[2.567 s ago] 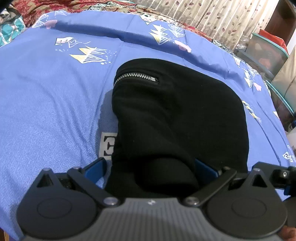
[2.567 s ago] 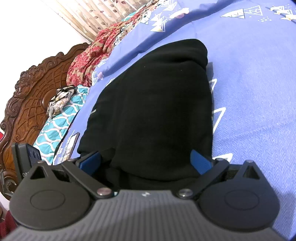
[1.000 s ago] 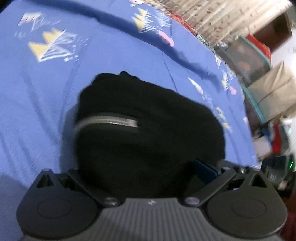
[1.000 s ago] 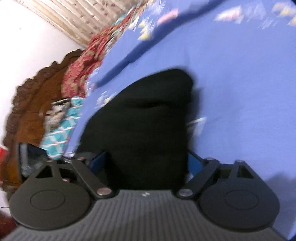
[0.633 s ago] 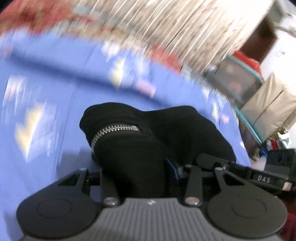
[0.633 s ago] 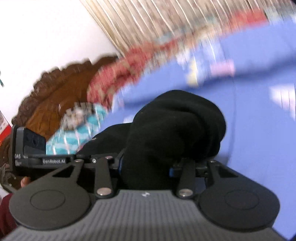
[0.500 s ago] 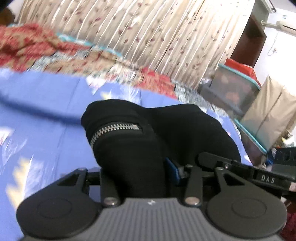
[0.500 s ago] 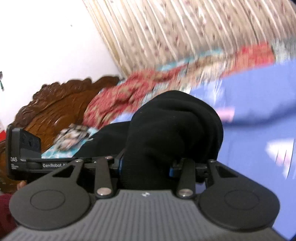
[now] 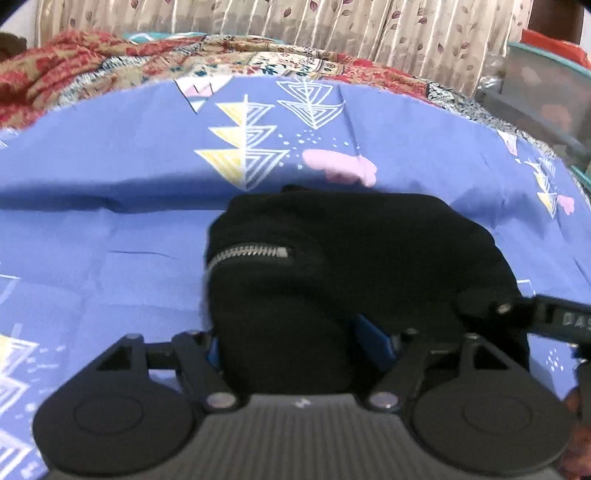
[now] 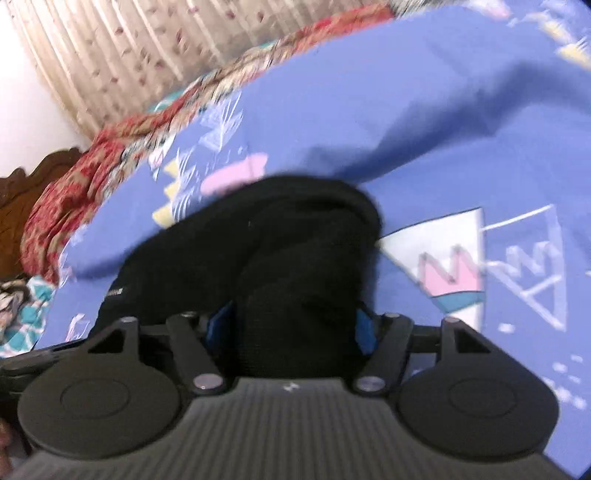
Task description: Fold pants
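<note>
Held a thick fold of the black pants [image 9: 351,240] in the left gripper [image 9: 291,339] at lower centre of the left wrist view, clenched, with the blue pads [image 9: 373,332] pressed into the cloth from both sides

Held the other side of the same bundle in the right gripper [image 10: 295,321] at lower centre of the right wrist view, likewise clamped on cloth; somewhat blurred there, but clearly grasped the pants [image 10: 295,229]

Showed a silver zipper [image 9: 247,253] on the upper face of the bundle, just left of centre in the left wrist view

Lay, or hung low, as a compact, already doubled mass over the blue bedsheet [image 9: 110,221], mid-frame in both views; could not tell whether touching the sheet

Beyond, along the top of the frame: a red patterned quilt [image 9: 92,55] at upper left, a leaf-print curtain [image 9: 332,22] behind it, a clear storage box [image 9: 546,88] at upper right; a carved headboard [image 10: 14,206] at the left edge of the right wrist view

Judged to be late in the task: last fold made, or being carried over to be laid down

Called next for lowering both ends level onto the sheet, then letting go together so as not to drag the layers askew or spring the roll open
</note>
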### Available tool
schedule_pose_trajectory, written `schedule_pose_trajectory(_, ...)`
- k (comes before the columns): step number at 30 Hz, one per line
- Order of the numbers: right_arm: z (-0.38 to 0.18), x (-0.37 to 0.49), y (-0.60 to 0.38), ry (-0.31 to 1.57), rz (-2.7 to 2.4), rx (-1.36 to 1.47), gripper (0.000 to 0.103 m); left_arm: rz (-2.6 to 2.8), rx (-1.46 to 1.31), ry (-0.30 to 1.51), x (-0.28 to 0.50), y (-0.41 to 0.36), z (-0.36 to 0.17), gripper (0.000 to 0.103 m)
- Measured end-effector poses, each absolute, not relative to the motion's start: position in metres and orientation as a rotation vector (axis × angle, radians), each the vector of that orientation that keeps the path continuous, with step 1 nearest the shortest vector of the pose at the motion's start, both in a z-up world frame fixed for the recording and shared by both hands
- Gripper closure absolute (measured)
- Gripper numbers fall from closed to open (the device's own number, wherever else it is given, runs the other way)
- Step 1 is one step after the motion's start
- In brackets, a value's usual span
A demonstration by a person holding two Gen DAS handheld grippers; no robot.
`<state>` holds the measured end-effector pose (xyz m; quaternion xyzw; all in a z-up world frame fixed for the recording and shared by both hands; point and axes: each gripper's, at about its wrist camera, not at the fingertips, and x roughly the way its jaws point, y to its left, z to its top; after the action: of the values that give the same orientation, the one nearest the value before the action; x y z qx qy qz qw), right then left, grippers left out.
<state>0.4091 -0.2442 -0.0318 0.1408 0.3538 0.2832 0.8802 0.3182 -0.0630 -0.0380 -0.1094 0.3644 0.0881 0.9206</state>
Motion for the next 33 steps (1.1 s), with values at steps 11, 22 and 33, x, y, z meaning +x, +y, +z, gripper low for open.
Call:
schedule_pose_trajectory(11,-0.007,0.284,-0.271,0.671,0.524,0.301,0.018,0.351,-0.154,0.754,0.204,-0.111,0.017,0.003)
schedule_pose_trajectory(22,-0.008,0.159,-0.289,0.729,0.540,0.320,0.008,0.399,-0.089,0.770,0.086,-0.164,0.043,0.000)
schedule_pose_trajectory(33,-0.005,0.101,-0.283,0.756,0.566,0.329,0.004,0.494,-0.051,0.717,0.027,-0.177,0.057,0.000)
